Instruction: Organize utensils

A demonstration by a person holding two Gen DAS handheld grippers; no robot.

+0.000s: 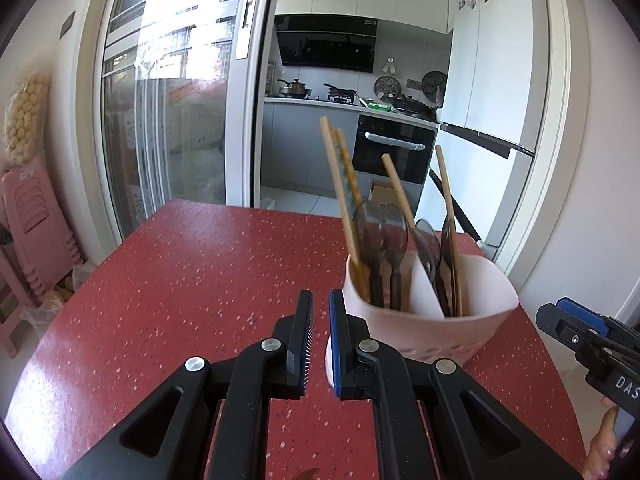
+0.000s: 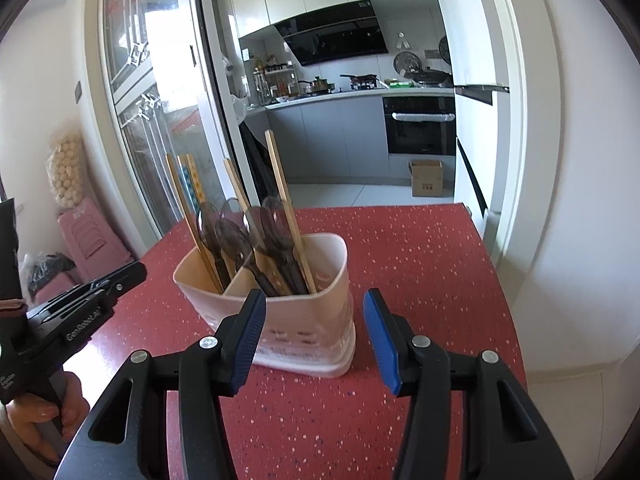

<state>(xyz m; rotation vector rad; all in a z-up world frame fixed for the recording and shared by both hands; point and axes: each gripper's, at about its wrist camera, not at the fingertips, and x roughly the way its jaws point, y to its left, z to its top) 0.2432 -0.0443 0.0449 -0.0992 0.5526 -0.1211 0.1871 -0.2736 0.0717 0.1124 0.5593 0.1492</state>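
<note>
A pale pink utensil holder (image 1: 436,320) (image 2: 308,320) with two compartments stands on the red speckled table (image 1: 168,280) (image 2: 420,260). Several wooden chopsticks (image 1: 340,200) (image 2: 282,200) and dark translucent spoons (image 1: 394,232) (image 2: 236,240) stand in both compartments. My left gripper (image 1: 321,300) is just left of the holder, its jaws nearly closed with a narrow empty gap. My right gripper (image 2: 314,300) is open and empty, close in front of the holder. Each gripper shows at the edge of the other's view: the right one (image 1: 560,320), the left one (image 2: 124,274).
The table's far edge faces a kitchen doorway with a sliding glass door (image 1: 172,120). A white fridge (image 1: 492,120) stands to the right. Pink plastic stools (image 1: 32,220) sit at the left by the wall. A cardboard box (image 2: 426,178) lies on the kitchen floor.
</note>
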